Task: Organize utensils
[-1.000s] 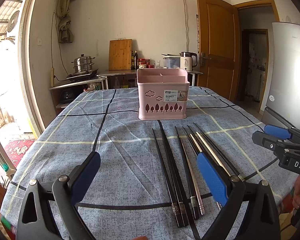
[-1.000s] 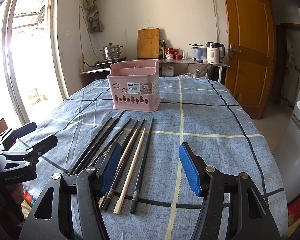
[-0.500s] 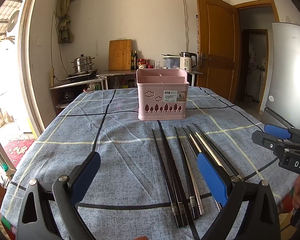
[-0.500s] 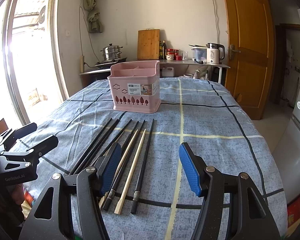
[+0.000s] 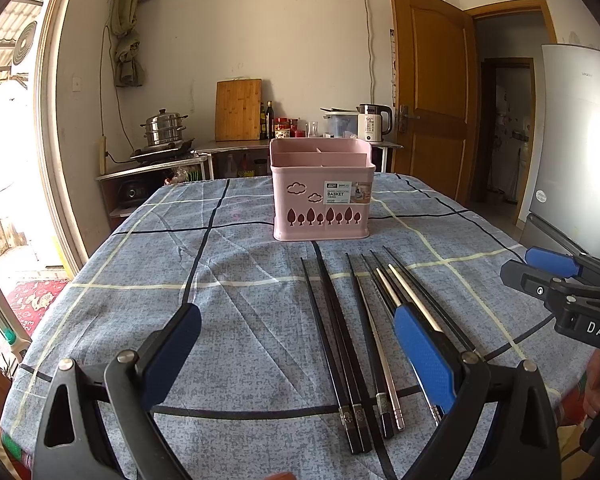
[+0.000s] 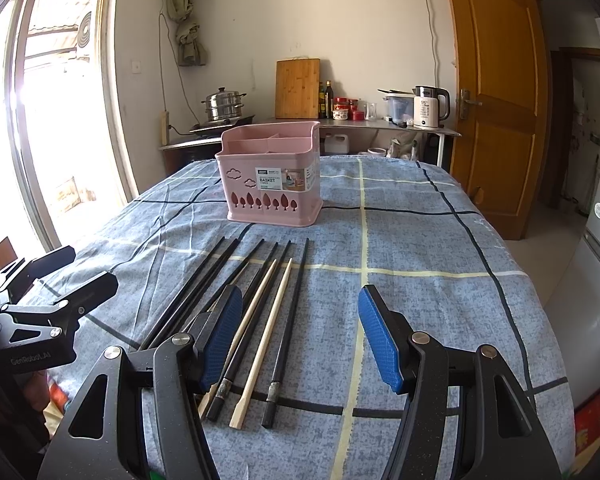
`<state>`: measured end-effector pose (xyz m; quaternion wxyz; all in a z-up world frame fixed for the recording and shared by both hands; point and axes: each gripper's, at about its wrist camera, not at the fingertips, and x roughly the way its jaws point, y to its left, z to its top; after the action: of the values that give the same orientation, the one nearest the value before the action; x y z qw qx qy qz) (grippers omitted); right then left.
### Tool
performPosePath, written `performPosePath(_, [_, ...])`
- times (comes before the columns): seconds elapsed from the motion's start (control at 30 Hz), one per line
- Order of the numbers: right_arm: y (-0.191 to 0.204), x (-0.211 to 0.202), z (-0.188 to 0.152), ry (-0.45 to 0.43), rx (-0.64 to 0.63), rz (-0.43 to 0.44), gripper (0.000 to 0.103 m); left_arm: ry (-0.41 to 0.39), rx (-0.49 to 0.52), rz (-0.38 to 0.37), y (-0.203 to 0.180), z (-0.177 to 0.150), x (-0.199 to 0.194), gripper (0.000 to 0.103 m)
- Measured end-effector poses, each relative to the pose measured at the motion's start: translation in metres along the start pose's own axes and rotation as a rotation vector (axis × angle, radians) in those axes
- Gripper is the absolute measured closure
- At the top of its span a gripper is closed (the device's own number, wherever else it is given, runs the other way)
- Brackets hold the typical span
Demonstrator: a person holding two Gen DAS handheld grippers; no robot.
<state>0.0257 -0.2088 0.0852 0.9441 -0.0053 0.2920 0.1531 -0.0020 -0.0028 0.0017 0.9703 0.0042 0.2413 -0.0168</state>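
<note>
Currently both claws are spread and hold nothing: the left claw [image 5: 296,344] and right claw [image 6: 300,336] hover low over the near tabletop [image 6: 440,240]. All chopsticks [image 6: 260,312] lie in a loose row on the cloth. The pink basket [image 5: 322,190] beyond them appears to hold none. Judged progress: sorting not yet begun

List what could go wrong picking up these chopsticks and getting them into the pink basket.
The chopsticks lie packed side by side, so the open right gripper may pinch two or scatter neighbours. The pink basket looks light; a long stick poked against its rim might tip it.
</note>
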Motion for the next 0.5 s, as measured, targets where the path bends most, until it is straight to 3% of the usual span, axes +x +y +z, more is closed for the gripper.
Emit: performPosePath(0.5, [-0.001, 0.0004, 0.0006, 0.003, 0.003, 0.001, 0.042, 0.006, -0.004, -0.001, 0.0002, -0.0013, 0.0016, 0.004])
